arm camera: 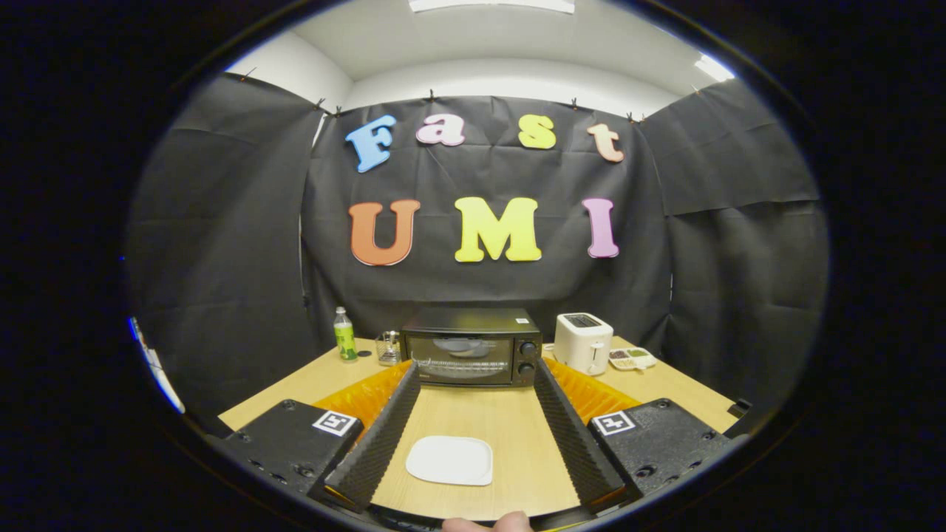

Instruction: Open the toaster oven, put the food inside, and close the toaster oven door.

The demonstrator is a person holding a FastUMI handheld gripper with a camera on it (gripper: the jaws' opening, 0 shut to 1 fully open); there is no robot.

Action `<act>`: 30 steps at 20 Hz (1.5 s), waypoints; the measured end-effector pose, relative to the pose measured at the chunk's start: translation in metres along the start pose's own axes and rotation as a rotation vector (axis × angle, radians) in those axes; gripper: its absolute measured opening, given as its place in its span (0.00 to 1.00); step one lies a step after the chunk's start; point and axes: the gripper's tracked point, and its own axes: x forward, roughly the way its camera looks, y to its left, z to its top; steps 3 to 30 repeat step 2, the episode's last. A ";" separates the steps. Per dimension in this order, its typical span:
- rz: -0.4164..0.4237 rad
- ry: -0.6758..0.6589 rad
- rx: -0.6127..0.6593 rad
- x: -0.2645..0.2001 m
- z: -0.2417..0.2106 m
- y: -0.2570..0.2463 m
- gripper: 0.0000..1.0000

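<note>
The gripper (473, 369) hovers above a wooden table (669, 384), jaws spread wide and empty, aimed level at the closed toaster oven (471, 347) just beyond its fingertips; a white plate (450, 460) lies between the fingers.

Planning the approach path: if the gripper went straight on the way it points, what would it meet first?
Probably the closed toaster oven door. The open gripper aims at it above the white plate; depth is unclear.
</note>
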 end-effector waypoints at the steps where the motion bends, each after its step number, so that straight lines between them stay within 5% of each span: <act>1: 0.001 0.003 0.002 0.001 -0.001 0.000 1.00; 30: 0.005 0.009 0.007 0.002 -0.002 0.001 1.00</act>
